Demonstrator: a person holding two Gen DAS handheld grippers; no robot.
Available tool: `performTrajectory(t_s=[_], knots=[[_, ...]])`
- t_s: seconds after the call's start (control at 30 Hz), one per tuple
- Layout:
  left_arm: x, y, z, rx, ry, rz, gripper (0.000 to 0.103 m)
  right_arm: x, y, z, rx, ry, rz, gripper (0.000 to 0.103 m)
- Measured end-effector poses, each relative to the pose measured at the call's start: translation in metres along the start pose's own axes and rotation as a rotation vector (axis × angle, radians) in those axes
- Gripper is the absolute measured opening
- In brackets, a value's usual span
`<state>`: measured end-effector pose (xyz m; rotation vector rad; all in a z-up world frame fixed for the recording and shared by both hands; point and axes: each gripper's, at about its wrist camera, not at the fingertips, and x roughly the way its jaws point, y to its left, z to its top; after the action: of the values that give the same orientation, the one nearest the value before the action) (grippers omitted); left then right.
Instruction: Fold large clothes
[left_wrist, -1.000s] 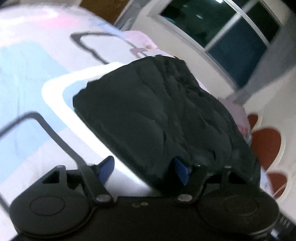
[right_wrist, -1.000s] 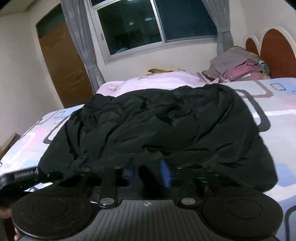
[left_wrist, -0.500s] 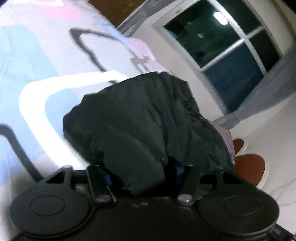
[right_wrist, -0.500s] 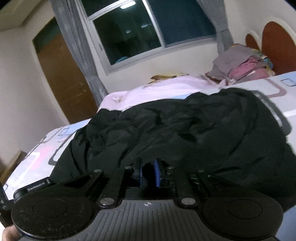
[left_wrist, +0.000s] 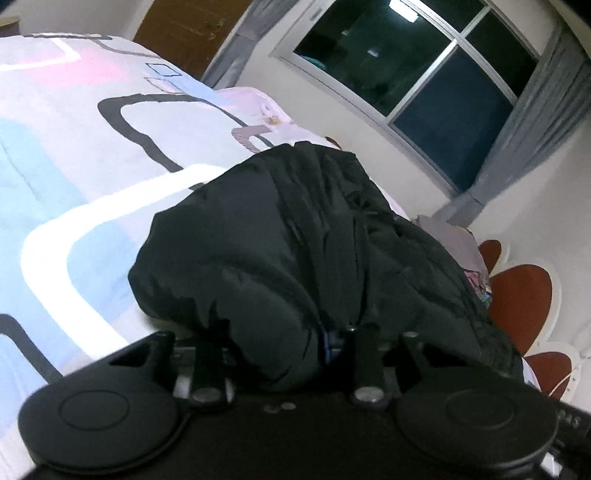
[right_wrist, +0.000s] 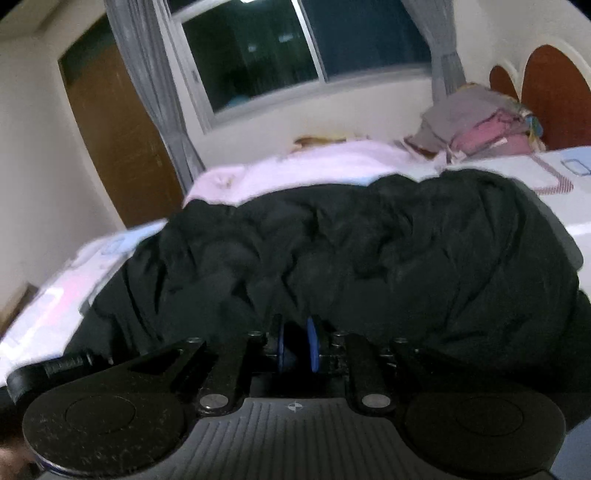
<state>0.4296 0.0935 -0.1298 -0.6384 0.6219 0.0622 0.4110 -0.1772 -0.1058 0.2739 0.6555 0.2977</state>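
My right claw (right_wrist: 297, 349) pinches the near hem of the black garment (right_wrist: 369, 251), my left claw (left_wrist: 291, 354) is buried in its edge, closure unreadable; heaped on the bed (left_wrist: 74, 155), it looks soft, light and slippery, best gripped at hems.

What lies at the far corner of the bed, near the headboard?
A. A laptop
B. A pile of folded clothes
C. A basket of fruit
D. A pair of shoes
B: the right wrist view shows a pile of folded clothes, grey and pink, on the bed beside the headboard, beyond the black garment.
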Motion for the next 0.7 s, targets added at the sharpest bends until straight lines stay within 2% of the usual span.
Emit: performTrajectory(t_s=[0.03,0.07,0.1,0.13,0.17,0.2,0.23,0.27,0.3,0.4,0.53,0.7], knots=[[0.002,0.005,-0.001,-0.020,0.012,0.018,0.056,0.009,-0.003,-0.003,0.005,0.044,-0.001,0.014],[0.002,0.012,-0.002,-0.059,0.011,0.029,0.067,0.014,-0.005,-0.007,0.008,0.058,0.003,0.014],[0.002,0.017,-0.002,-0.092,0.003,0.013,0.068,0.017,-0.007,-0.009,0.012,0.060,0.006,0.014],[0.004,0.022,-0.002,-0.129,-0.006,-0.001,0.065,0.018,-0.010,-0.010,0.028,0.063,0.010,0.013],[0.005,0.025,-0.002,-0.153,-0.012,-0.011,0.048,0.019,-0.011,-0.011,0.038,0.065,0.007,0.011],[0.006,0.022,0.000,-0.143,-0.016,-0.037,0.038,0.020,-0.010,-0.013,0.019,0.064,-0.004,0.008],[0.002,0.010,0.001,-0.085,-0.040,-0.036,0.026,0.021,-0.009,-0.015,0.002,0.065,-0.014,0.007],[-0.004,-0.003,0.002,-0.012,-0.063,-0.023,0.020,0.022,-0.009,-0.016,0.003,0.067,-0.020,0.007],[-0.012,-0.019,0.003,0.072,-0.089,-0.012,0.019,0.023,-0.010,-0.017,0.010,0.069,-0.022,0.007],[-0.034,-0.057,0.005,0.255,-0.148,-0.042,0.018,0.023,-0.015,-0.016,0.043,0.079,-0.020,0.007],[-0.053,-0.111,0.001,0.507,-0.182,-0.089,0.018,0.021,-0.020,-0.011,0.116,0.093,-0.006,0.007],[-0.067,-0.178,-0.013,0.708,-0.180,-0.180,0.018,0.011,-0.036,-0.008,0.208,0.100,0.026,0.007]])
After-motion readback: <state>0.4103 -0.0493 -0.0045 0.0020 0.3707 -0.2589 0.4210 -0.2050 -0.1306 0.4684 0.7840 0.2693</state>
